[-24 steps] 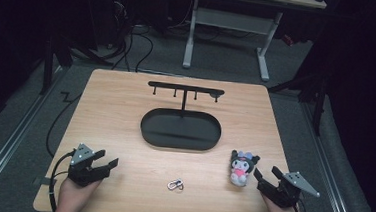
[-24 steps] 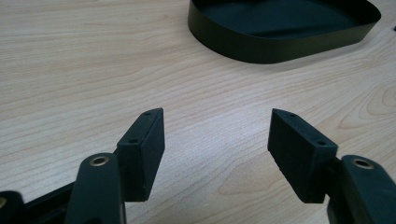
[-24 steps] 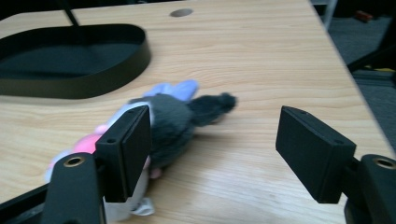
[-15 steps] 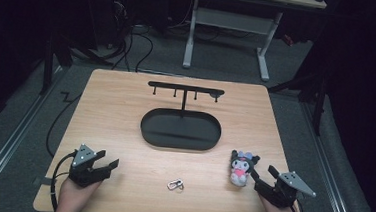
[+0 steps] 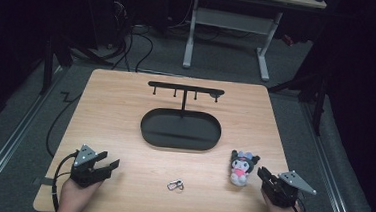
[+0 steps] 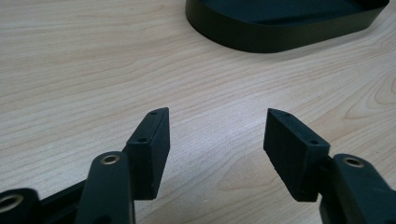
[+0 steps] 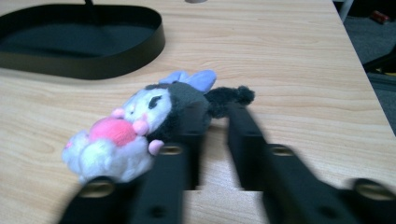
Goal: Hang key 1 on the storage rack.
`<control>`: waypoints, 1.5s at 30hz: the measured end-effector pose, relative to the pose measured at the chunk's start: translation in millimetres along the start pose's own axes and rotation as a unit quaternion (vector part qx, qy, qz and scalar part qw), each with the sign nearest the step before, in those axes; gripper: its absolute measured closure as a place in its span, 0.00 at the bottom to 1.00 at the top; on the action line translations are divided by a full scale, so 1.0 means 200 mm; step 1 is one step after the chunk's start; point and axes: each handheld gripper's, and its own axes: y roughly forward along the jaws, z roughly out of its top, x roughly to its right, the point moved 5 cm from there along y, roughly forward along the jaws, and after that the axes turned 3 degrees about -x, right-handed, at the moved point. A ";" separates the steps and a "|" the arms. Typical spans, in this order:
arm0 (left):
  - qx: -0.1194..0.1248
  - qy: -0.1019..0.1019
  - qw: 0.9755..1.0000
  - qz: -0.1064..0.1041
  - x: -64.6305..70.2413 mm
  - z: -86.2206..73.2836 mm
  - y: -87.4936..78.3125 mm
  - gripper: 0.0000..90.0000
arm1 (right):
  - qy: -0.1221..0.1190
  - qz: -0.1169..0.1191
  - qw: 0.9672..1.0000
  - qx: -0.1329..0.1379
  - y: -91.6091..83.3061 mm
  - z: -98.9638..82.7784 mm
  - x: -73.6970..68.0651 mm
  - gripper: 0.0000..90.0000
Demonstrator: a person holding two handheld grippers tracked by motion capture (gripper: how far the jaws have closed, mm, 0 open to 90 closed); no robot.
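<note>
A small plush toy with a black hood, lilac bow and pink front lies on the wooden table near its front right. My right gripper rests just to its right, low over the table. In the right gripper view the plush lies left of the right gripper, whose jaws stand close together with nothing between them. My left gripper sits at the front left, open. Between the spread jaws of the left gripper I see bare wood. A small metal clip lies between the two grippers.
A black oval tray sits mid-table, with a thin post and a hook bar rising behind it. Its rim lies ahead of my left gripper, and the tray wall stands beyond the plush. Cables and desk legs lie on the dark floor beyond.
</note>
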 end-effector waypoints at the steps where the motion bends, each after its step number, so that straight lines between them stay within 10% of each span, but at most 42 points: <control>1: 0.000 0.000 1.000 0.000 0.00 0.00 0.00 0.47 | 0.000 0.000 1.000 0.000 0.00 0.00 0.00 1.00; 16: 0.004 -0.007 1.000 0.018 -0.03 -0.06 -0.08 0.46 | -0.022 -0.004 0.998 -0.061 0.17 0.00 0.00 1.00; 29: 0.015 -0.025 0.999 0.045 -0.07 -0.14 -0.23 0.46 | -0.045 0.010 0.997 -0.061 0.33 0.11 -0.02 1.00; 45: 0.021 -0.012 0.999 0.041 -0.05 -0.09 -0.19 0.46 | -0.035 0.003 0.998 -0.053 0.25 0.07 0.02 1.00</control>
